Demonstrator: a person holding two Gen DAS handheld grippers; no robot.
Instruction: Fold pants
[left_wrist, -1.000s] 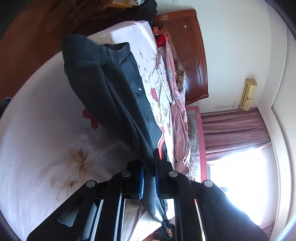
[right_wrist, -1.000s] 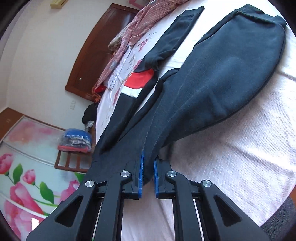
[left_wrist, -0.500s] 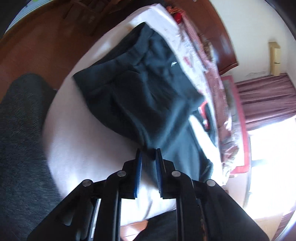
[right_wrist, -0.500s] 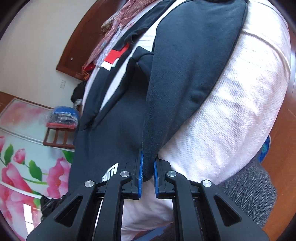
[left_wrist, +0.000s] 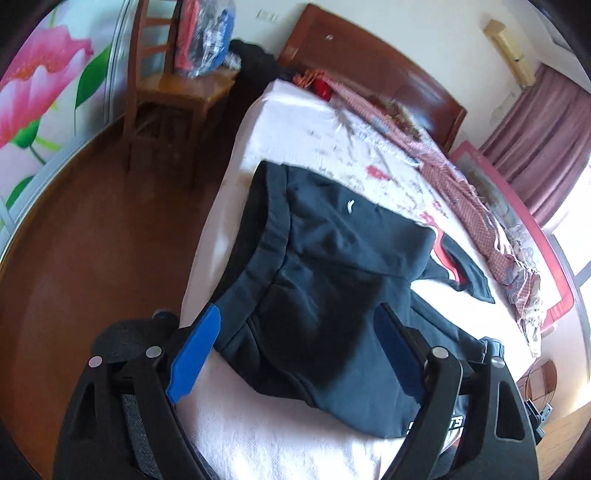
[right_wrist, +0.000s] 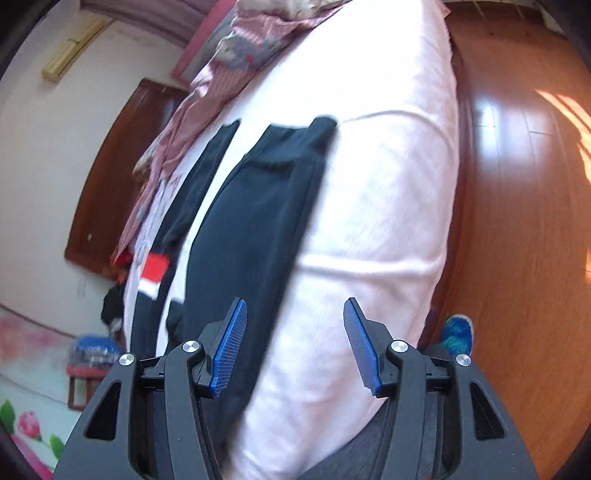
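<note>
Dark navy pants (left_wrist: 325, 280) lie folded over on the white bed sheet (left_wrist: 266, 435), waistband toward the bed's left edge. My left gripper (left_wrist: 299, 332) hovers just above the near fold with its jaws opening wide; the cloth lies below them and the blue pads (left_wrist: 195, 350) are clear of it. In the right wrist view the pants (right_wrist: 255, 236) run as a long dark strip up the bed. My right gripper (right_wrist: 295, 343) is over the sheet (right_wrist: 376, 229) beside that strip, jaws opening, nothing pinched.
A second dark garment with red and white patches (left_wrist: 454, 273) lies beyond the pants. A pink patterned blanket (left_wrist: 480, 206) runs along the far side by the wooden headboard (left_wrist: 369, 62). A wooden chair (left_wrist: 166, 85) stands on the brown floor (right_wrist: 524, 221) beside the bed.
Both grippers held pant cloth between shut pads, carried it over onto the bed, then let go and opened. The pants now lie folded and both views have swung round.
</note>
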